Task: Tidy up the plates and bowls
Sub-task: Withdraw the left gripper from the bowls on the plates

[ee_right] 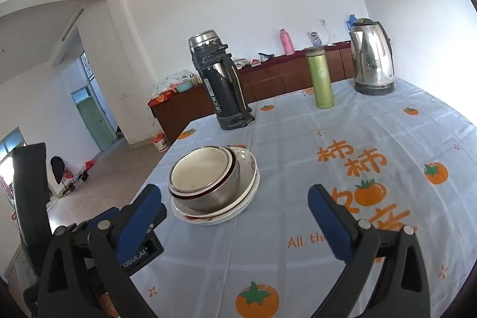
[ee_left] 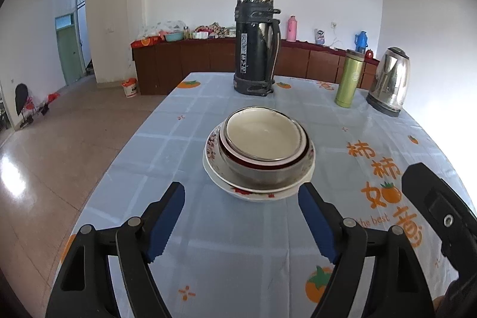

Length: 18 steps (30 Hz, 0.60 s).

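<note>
The bowls (ee_left: 262, 145) sit one inside the other on top of the plates (ee_left: 214, 166), and the whole pile stands near the left edge of the table (ee_left: 208, 243), about halfway along it. So the stacking looks done, or very nearly done.

Both tools are off the pile. The left gripper (ee_left: 241, 224) has its blue fingers wide apart with nothing between them, only tablecloth. Its right finger tip looks very close to the plate rim, but I cannot tell if it touches. The right gripper (ee_right: 235, 224) is spread wide too and holds nothing. The pile sits just past its left finger.

I think this is the letting-go step. Next, the hands may just need to pull away, gently, so no finger bumps the rim and tips the pile. If more dishes wait somewhere, these views do not show them.

The left wrist view looks straight at the pile, with the big black flask (ee_left: 257, 43) behind it at the far edge. The right wrist view shows the pile from the side, so you can see two plates (ee_right: 238, 198) stacked under the bowls. It also shows the green bottle (ee_right: 320, 78) and the steel kettle (ee_right: 372, 58) more clearly, near the far right corner.
</note>
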Motion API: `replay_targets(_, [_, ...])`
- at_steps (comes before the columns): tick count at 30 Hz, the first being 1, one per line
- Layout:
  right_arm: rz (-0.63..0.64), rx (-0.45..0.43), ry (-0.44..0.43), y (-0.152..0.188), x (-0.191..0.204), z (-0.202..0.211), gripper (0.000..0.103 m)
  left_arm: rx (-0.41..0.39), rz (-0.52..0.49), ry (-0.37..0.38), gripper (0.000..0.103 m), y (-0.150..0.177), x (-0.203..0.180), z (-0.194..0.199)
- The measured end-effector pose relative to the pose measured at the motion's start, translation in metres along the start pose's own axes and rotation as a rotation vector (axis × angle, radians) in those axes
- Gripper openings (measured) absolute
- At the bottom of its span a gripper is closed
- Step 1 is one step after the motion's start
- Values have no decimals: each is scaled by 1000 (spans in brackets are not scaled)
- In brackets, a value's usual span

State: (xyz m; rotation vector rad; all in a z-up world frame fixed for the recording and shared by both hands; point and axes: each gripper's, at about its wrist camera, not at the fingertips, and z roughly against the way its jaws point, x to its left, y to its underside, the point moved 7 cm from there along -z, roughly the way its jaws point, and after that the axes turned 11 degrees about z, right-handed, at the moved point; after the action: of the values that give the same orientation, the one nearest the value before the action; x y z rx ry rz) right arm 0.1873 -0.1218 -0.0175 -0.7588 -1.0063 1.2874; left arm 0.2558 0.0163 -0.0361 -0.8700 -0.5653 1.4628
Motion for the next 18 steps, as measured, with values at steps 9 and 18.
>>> replay_targets(9, [1, -60, 24, 1, -2, 45, 102, -50, -7, 11, 81, 16, -8, 40])
replay_targets(18, [-4, -113, 38, -6, -4, 82, 102, -92, -15, -3, 82, 23, -14, 70])
